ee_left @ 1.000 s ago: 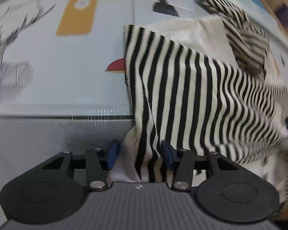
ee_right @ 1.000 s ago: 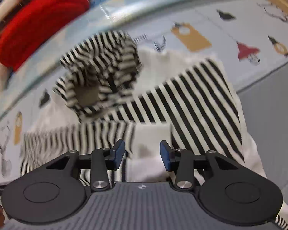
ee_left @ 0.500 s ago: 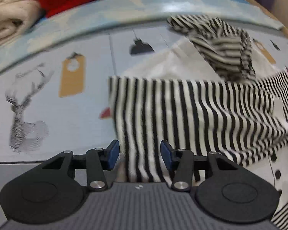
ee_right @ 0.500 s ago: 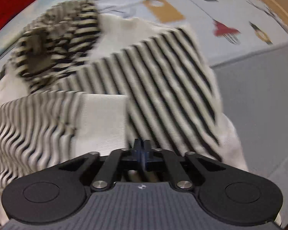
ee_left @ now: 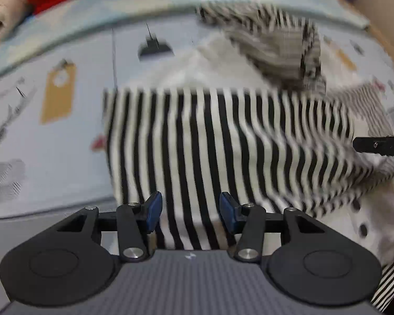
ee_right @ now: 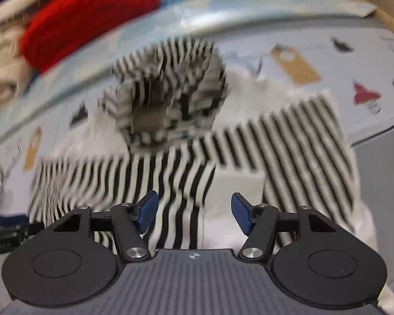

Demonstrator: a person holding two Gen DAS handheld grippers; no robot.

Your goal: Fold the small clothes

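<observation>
A small black-and-white striped garment (ee_left: 223, 141) with white parts lies spread on a pale blue printed mat (ee_left: 65, 144). Its striped hood (ee_left: 275, 44) sits bunched at the far end. In the right wrist view the garment (ee_right: 289, 136) shows one striped sleeve folded across toward the left (ee_right: 113, 176), and the hood (ee_right: 170, 105) lies behind it. My left gripper (ee_left: 189, 208) is open just above the garment's near edge. My right gripper (ee_right: 194, 215) is open over the garment's near white part. Neither holds cloth. Both views are motion-blurred.
A red folded cloth (ee_right: 86, 18) and cream fabrics (ee_right: 0, 65) lie at the far left of the mat. A grey surface (ee_right: 380, 183) borders the mat on the near right. The other gripper's tip shows at the right edge of the left wrist view (ee_left: 380, 145).
My right gripper was shut half a second ago and is now open and drawn back from the garment. My left gripper stayed open and has pulled back, so the whole garment shows.
</observation>
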